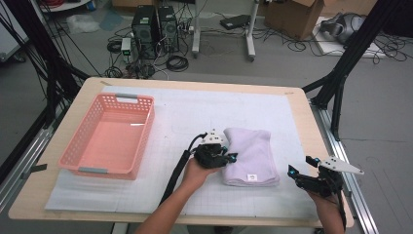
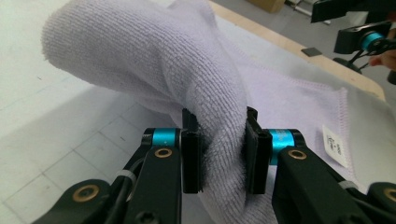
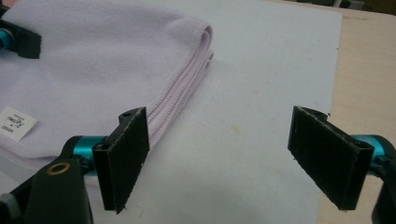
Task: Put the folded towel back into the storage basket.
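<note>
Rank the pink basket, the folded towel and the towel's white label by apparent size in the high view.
1. pink basket
2. folded towel
3. white label

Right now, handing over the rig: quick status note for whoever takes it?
Left tool: shut on the towel's left edge, fabric bunched up between the jaws.
Right tool: open, holding nothing, just off the towel's right side.
Towel: folded, lying on the white mat, label up.
Basket: at the left of the mat, nothing in it.
Left: probably move the towel into the basket.
</note>
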The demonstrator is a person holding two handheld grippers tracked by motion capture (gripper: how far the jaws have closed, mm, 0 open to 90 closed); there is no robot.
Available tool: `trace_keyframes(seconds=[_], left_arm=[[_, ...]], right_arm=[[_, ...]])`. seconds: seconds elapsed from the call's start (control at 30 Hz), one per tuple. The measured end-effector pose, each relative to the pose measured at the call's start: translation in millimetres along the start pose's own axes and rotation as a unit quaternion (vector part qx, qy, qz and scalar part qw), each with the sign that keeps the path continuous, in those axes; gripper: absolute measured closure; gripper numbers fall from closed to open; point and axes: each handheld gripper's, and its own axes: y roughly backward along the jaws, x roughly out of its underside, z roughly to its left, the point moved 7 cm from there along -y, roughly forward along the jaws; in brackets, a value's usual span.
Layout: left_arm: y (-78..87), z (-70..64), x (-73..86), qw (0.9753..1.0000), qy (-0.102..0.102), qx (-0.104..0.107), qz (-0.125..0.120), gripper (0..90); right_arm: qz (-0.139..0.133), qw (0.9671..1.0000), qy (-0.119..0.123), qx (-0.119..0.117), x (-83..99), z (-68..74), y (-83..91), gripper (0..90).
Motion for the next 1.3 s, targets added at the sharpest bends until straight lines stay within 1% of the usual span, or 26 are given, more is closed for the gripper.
trace_keyframes(seconds=[0.07, 0.13, 0.23, 0.37, 0.5, 0.7, 0.8, 0.97, 1.13, 1.3], left_arm=[[4.7, 0.3, -0.3, 1.0000, -0.001, 0.001, -0.004, 73.2], [9.8, 0.5, -1.9, 0.9999, -0.002, 0.003, -0.011, 73.2], [18.8, 1.0, -5.4, 0.9997, -0.008, 0.006, -0.023, 73.3], [30.8, 1.5, -11.2, 0.9990, -0.013, 0.010, -0.043, 73.5], [44.2, 2.5, -17.0, 0.9979, -0.018, 0.010, -0.061, 73.7], [62.1, 4.4, -24.1, 0.9960, -0.028, 0.009, -0.085, 74.0], [70.2, 6.0, -25.6, 0.9953, -0.035, 0.010, -0.090, 74.1], [82.4, 8.3, -28.6, 0.9938, -0.040, 0.009, -0.104, 74.1], [96.5, 10.7, -34.1, 0.9911, -0.046, 0.007, -0.125, 74.1], [110.7, 14.8, -39.4, 0.9889, -0.047, 0.000, -0.141, 74.0]], right_arm=[[0.001, 1.0000, -0.002, -0.001, 0.2, 1.2, -0.7, 19.6], [0.002, 1.0000, 0.000, -0.001, 0.5, 1.2, -0.8, 19.6], [0.002, 1.0000, 0.000, 0.000, 0.9, 1.1, -1.2, 19.6], [0.002, 1.0000, 0.001, -0.001, 0.8, 1.5, -2.1, 19.6], [0.001, 1.0000, 0.003, -0.001, -0.1, 2.4, -2.2, 19.6], [0.003, 1.0000, 0.001, -0.003, -0.2, 3.6, -2.9, 19.6], [0.001, 1.0000, 0.003, -0.004, -0.7, 4.1, -3.4, 19.6], [0.000, 1.0000, 0.005, -0.005, -1.8, 5.6, -4.2, 19.5], [-0.001, 1.0000, 0.006, -0.006, -2.9, 6.8, -4.7, 19.5], [0.001, 1.0000, 0.005, -0.008, -3.3, 8.5, -5.0, 19.5]])
